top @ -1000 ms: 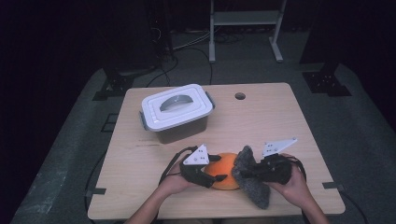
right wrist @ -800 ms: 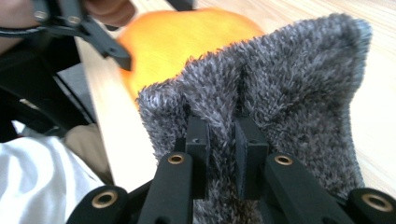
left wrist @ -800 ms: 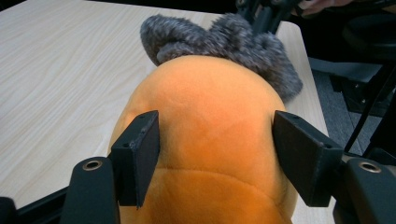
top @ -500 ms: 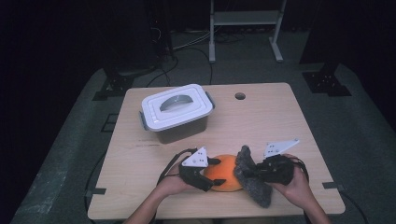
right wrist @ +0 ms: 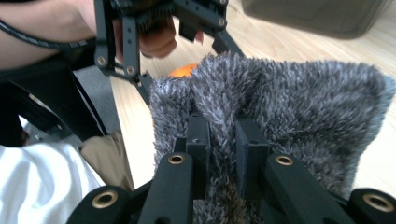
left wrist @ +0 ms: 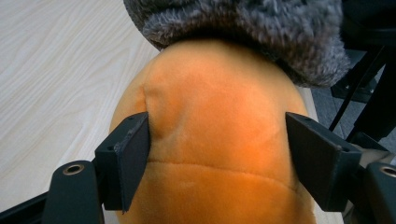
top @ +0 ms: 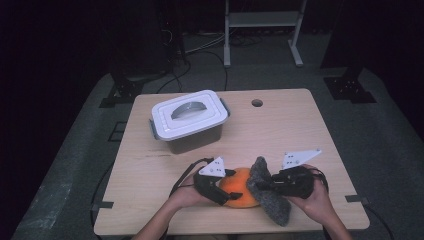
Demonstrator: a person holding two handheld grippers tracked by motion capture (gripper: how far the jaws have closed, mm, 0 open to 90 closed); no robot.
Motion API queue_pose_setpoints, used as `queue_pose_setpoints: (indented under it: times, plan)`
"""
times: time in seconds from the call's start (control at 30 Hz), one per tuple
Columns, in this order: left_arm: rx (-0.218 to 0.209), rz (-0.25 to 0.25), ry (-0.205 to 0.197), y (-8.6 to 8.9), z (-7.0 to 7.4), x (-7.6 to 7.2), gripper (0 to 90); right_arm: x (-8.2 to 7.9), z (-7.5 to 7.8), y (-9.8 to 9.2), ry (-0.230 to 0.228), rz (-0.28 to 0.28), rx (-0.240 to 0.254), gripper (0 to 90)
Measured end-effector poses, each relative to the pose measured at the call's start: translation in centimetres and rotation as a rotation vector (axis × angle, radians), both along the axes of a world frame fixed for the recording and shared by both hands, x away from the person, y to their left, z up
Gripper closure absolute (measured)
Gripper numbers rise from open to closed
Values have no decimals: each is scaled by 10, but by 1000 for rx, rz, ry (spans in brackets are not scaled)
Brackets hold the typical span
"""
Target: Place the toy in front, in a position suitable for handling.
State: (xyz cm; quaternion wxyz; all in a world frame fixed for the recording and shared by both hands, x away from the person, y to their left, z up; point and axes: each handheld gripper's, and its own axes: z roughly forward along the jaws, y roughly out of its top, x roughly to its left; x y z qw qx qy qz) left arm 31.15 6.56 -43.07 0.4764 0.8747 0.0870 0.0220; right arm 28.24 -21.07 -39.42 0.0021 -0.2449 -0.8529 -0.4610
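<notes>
High view: the left gripper sits at the near edge of the table, its jaws set around an orange plush that lies on the wood. The right gripper is clenched on a grey fuzzy cloth, which drapes over the plush's right side and runs lengthwise from the far side down toward the near table edge. Farther back on the left stands a grey box with a white lid closed on it; its contents cannot be seen.

Left gripper view: the jaws have just been opening and stand on either side of the plush. The left pad touches its flank; the right pad stands just beside it, so the grip looks released. The cloth lies over the plush's far end.

Right gripper view: the jaws stand nearly together, pinching a ridge of the cloth between them. A bit of the plush shows beyond its edge.
</notes>
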Motion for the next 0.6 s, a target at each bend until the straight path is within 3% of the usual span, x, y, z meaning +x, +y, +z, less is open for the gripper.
queue_pose_setpoints:
  times: [0.13,0.4,0.47,0.57,0.6]
  plan:
    - [-9,8,4,3,-1,2,247,5,-10,-3,28,0,-11,774]
    - [-33,1,32,10,-3,4,218,14,-29,-32,113,-78,-41,771]
    - [-25,-12,21,10,-3,3,205,13,-23,-32,95,-80,-30,772]
    - [-20,-22,18,8,-3,2,193,10,-12,-26,73,-56,36,772]
    - [-20,-24,20,8,-2,2,183,10,-12,-23,71,-44,31,771]
